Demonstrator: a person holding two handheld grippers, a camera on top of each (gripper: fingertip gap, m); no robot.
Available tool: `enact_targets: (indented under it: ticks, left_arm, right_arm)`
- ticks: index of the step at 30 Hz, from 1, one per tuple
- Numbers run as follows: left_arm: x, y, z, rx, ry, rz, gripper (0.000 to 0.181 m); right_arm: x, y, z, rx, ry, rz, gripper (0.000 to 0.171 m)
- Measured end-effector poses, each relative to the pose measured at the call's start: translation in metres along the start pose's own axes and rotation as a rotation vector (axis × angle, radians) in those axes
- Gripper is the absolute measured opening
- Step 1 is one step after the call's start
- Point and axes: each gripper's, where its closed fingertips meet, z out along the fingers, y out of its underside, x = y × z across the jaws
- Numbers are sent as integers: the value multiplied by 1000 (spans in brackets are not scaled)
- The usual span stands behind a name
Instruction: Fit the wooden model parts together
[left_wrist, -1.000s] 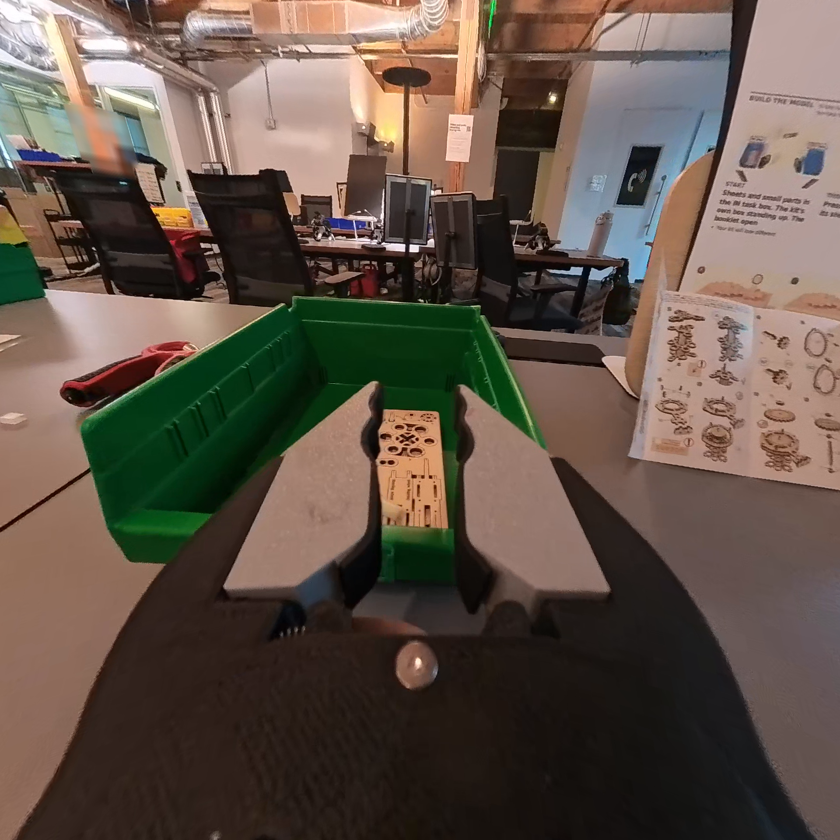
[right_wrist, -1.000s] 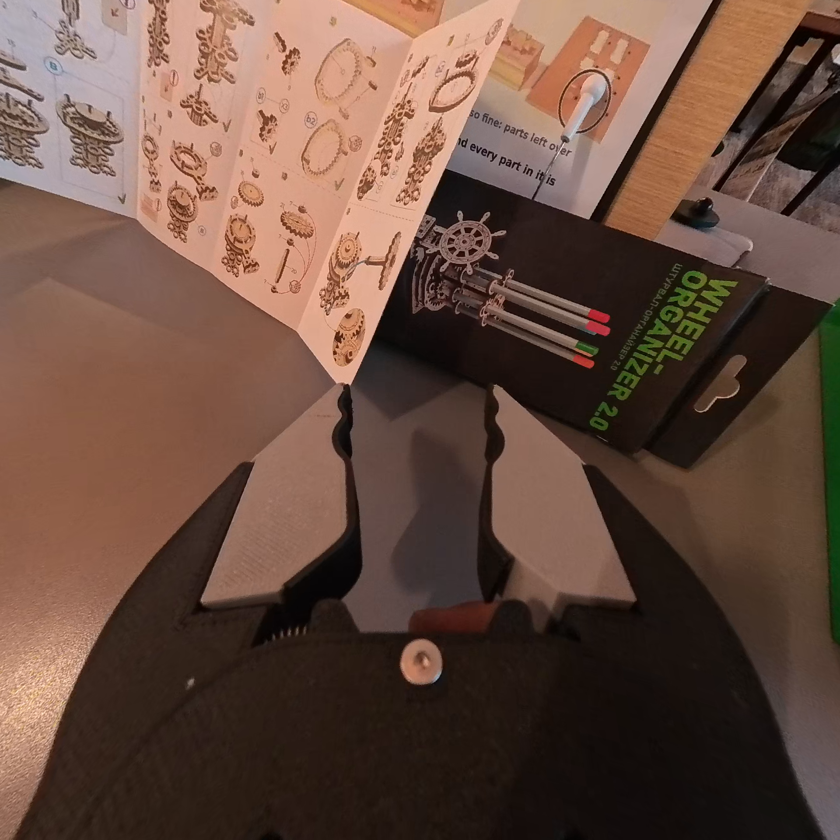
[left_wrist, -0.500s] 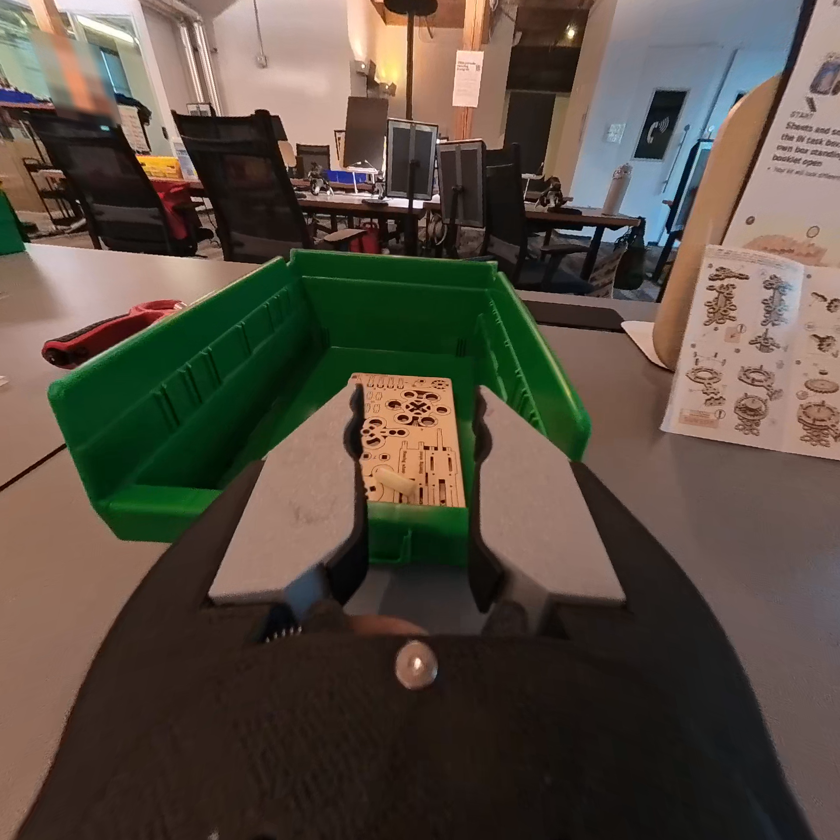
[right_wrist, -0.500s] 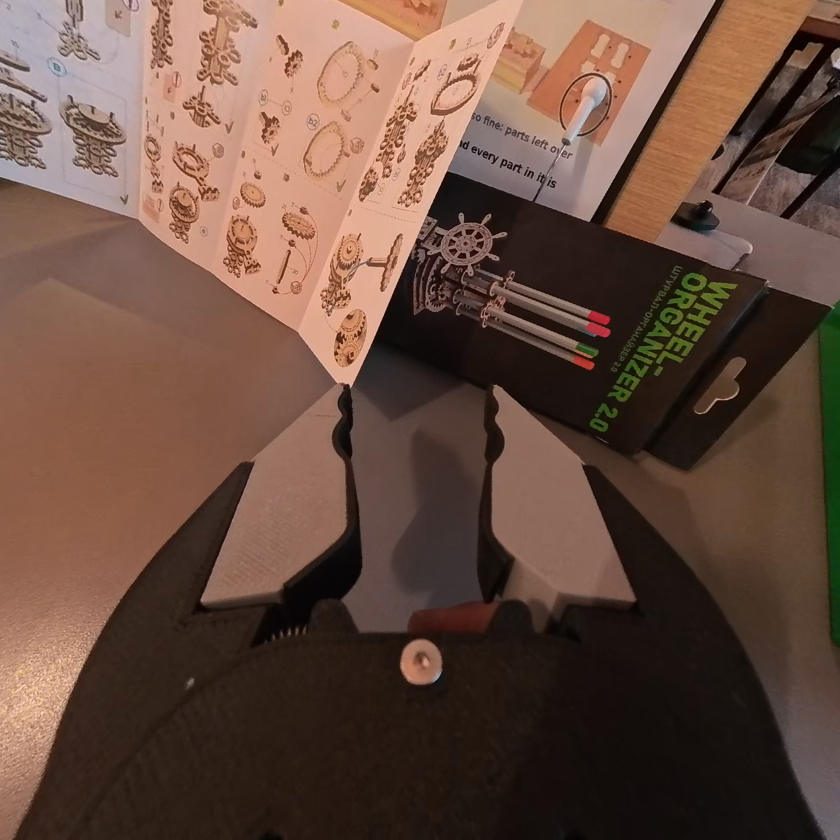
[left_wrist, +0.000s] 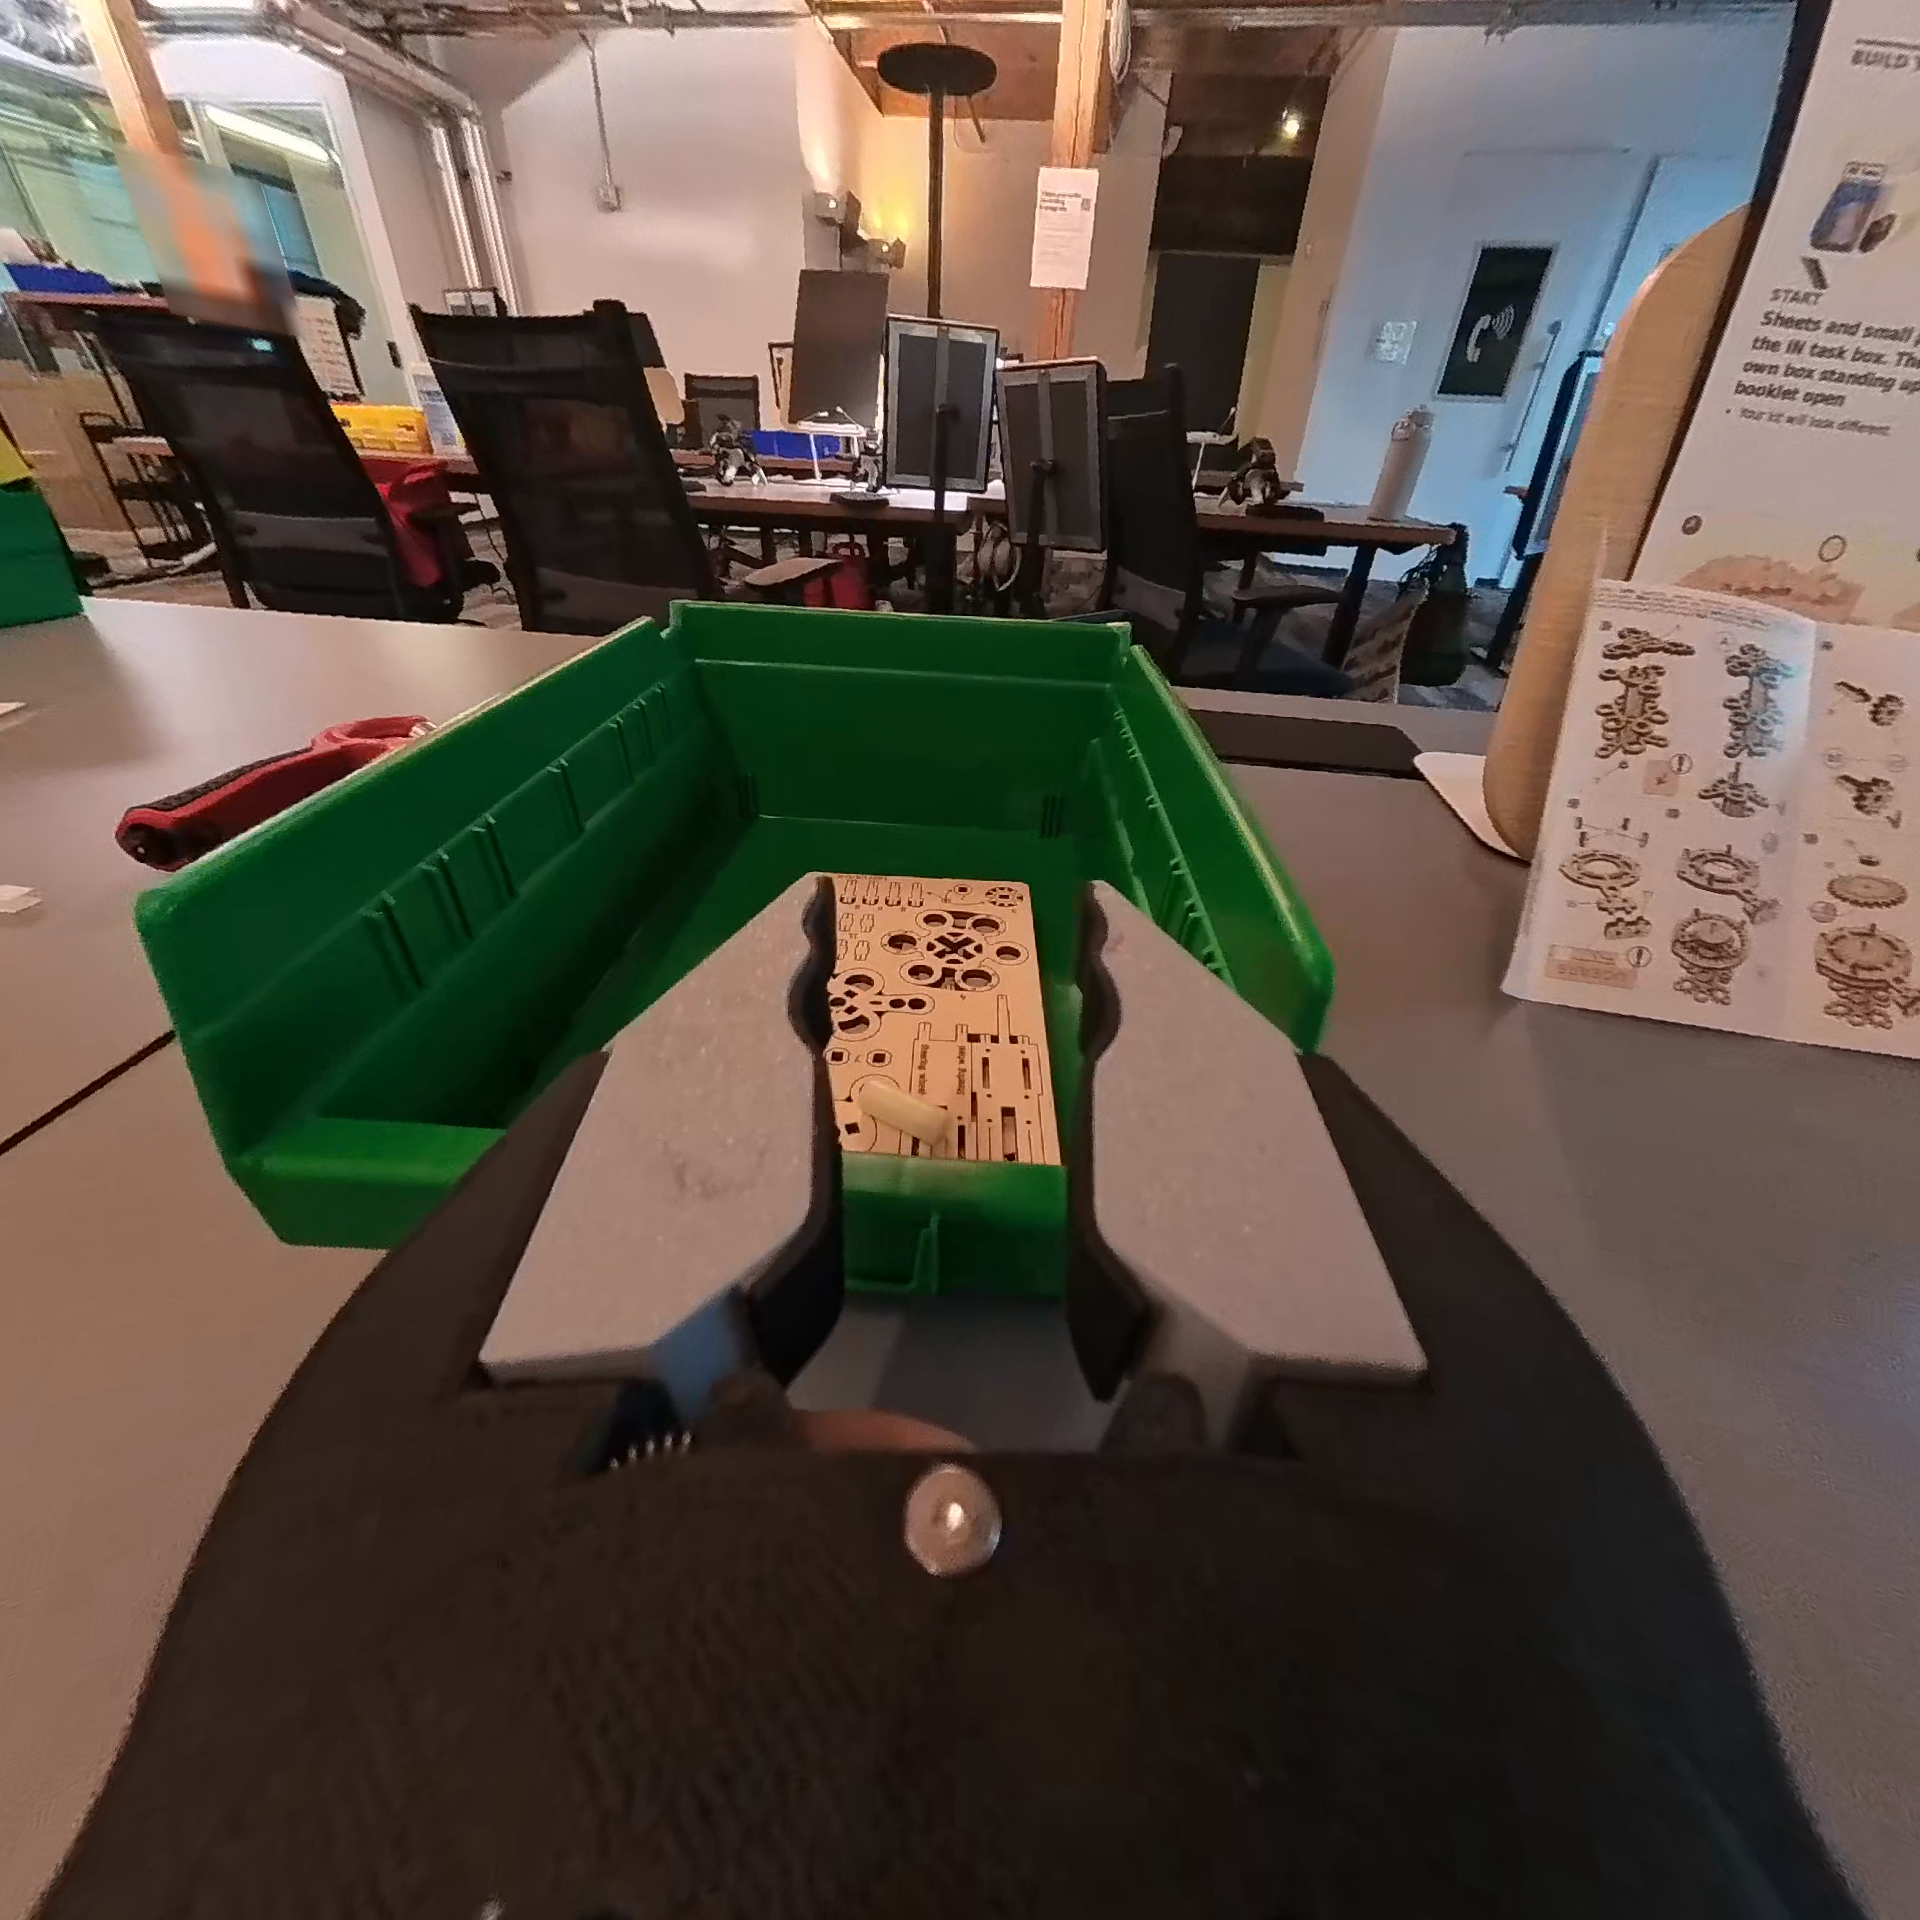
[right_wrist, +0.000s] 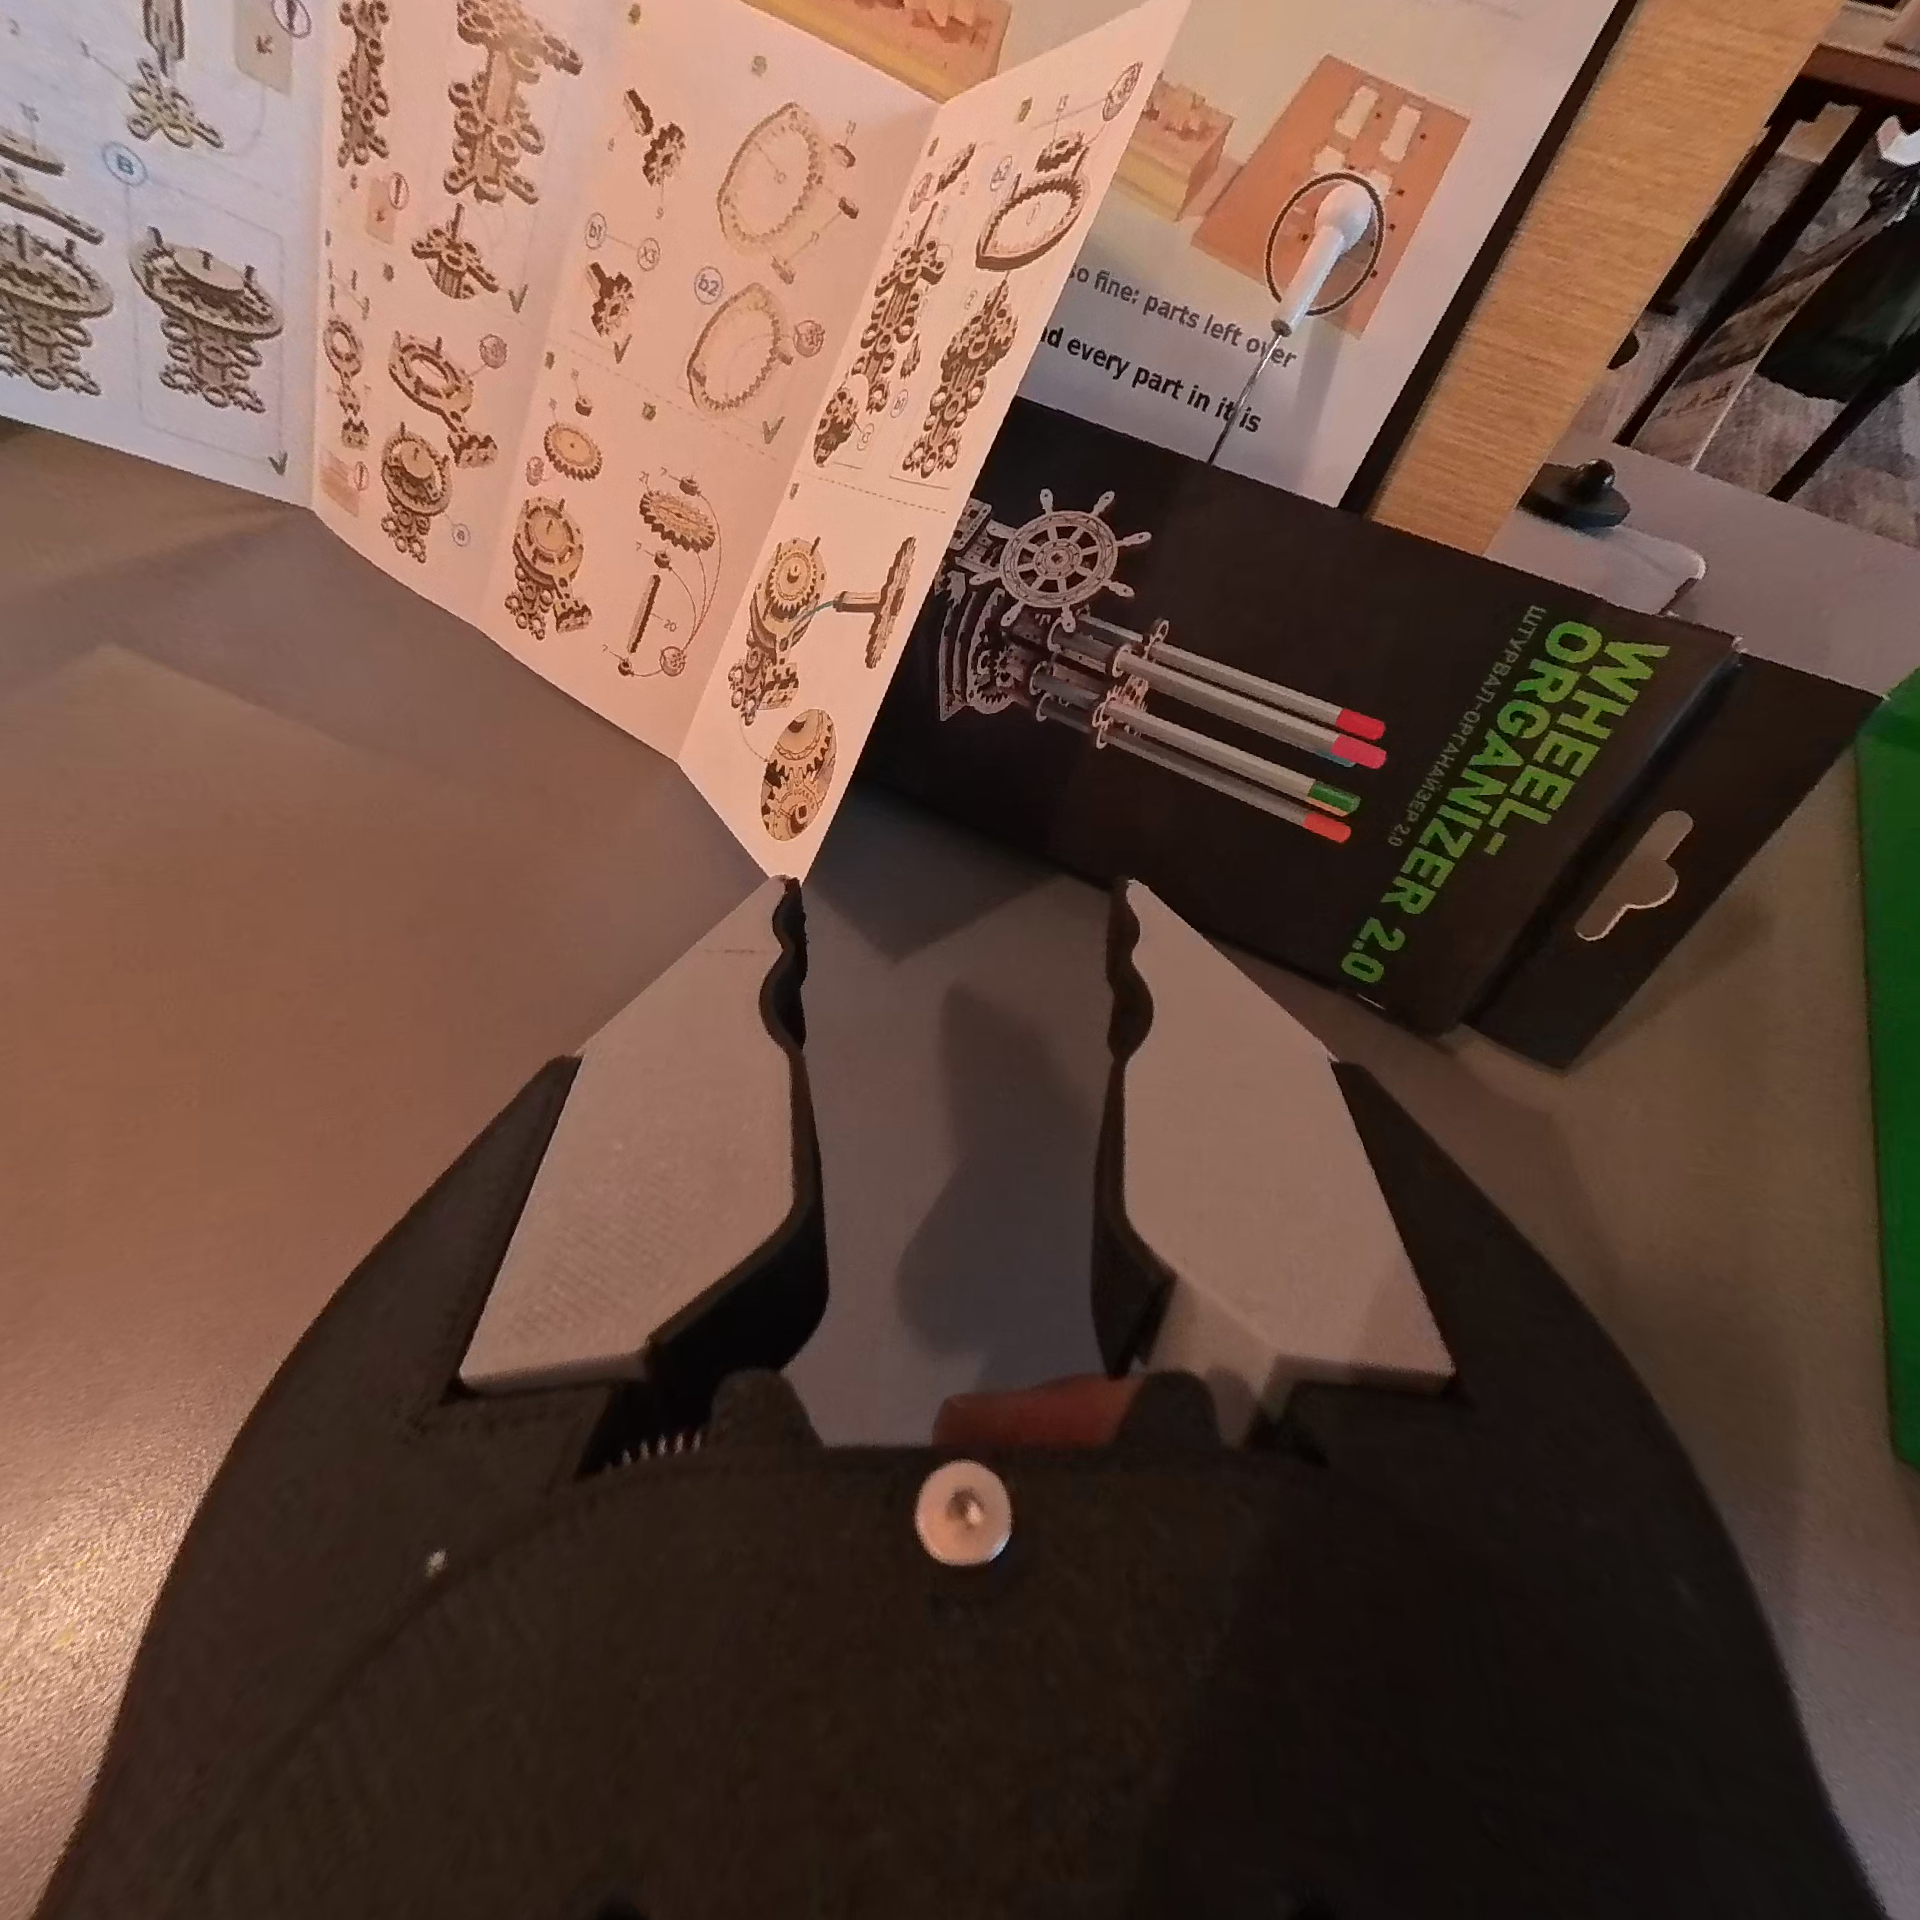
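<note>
Left wrist view: left hand-held gripper released, jaws spread and empty, poised over the near wall of a green bin on the grey bench. Flat on the bin floor, a pale wooden parts sheet, laser-cut with rings, slots and tabs; on its near end, a small cream peg-like piece (exact kind unclear). Probably light, thin and stiff, brittle at the cut lines; best pinched by a solid outer edge, not across the cut-outs. Red-handled tool beyond the bin's left wall.

Right wrist view: right hand-held gripper likewise released, nothing between the jaws, above bare bench. Just ahead, an unfolded instruction leaflet standing upright, with a black kit box behind it.
</note>
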Motion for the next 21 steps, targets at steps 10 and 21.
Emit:
enact_targets:
  ticks: [10,21]
  left_arm:
    - [-2,0,1,-2,-1,-15,44]
    - [-2,-28,0,25,36,-58,46]
  right_arm:
    - [-1,0,0,-3,-4,1,56]
    - [-3,1,1,-8,-9,-17,56]
